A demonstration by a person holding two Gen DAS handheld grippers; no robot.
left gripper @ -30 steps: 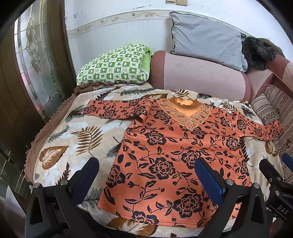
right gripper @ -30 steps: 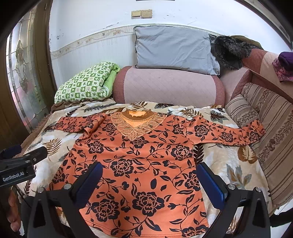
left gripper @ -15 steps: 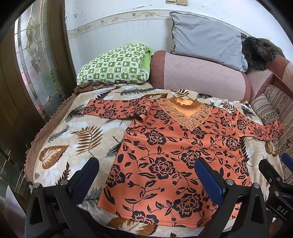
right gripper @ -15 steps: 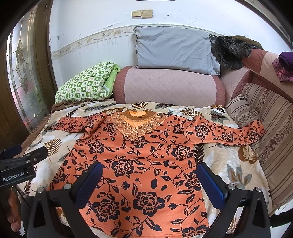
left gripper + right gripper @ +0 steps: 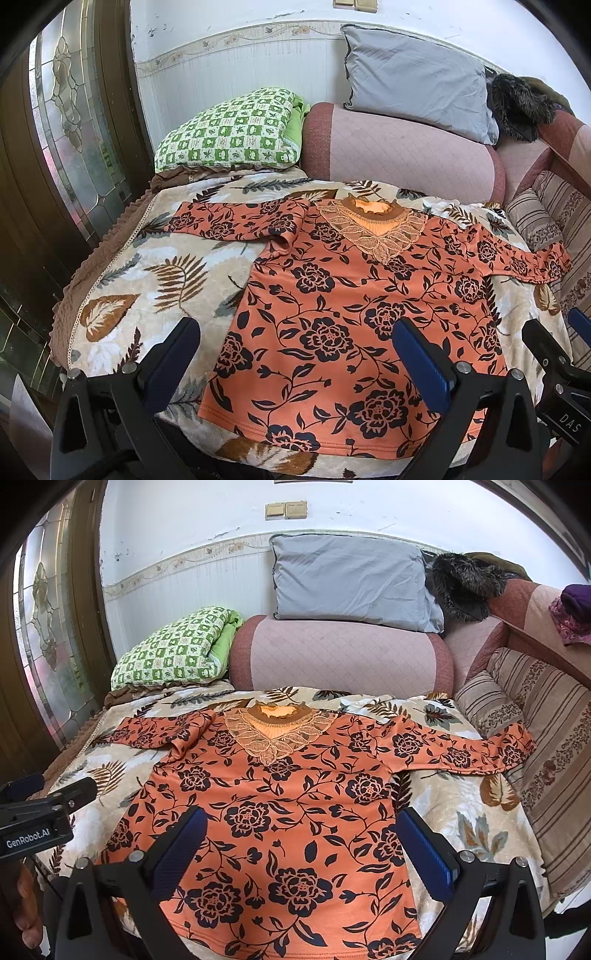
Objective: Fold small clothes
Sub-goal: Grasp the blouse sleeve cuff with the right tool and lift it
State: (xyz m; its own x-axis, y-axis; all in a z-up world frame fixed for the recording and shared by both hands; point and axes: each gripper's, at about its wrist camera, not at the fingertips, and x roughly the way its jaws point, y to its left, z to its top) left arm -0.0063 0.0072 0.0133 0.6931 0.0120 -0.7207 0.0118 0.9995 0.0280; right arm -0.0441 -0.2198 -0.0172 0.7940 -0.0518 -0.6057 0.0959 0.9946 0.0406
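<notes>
An orange long-sleeved top with black flowers (image 5: 343,317) (image 5: 280,812) lies flat, front up, on a leaf-patterned blanket (image 5: 147,280) (image 5: 454,805), lace collar toward the back. Both sleeves are spread sideways; the one on the left is bunched near the shoulder. My left gripper (image 5: 295,354) hovers open over the hem's left part, nothing between its blue pads. My right gripper (image 5: 301,845) also stands open above the lower middle of the top. Each gripper shows at the edge of the other's view.
A green checked pillow (image 5: 229,136) and a pink bolster (image 5: 399,151) lie behind the top, with a grey pillow (image 5: 351,579) and a fur-trimmed coat (image 5: 465,583) above. Striped cushions (image 5: 546,746) line the right side. A glass-panelled door (image 5: 66,122) stands at the left.
</notes>
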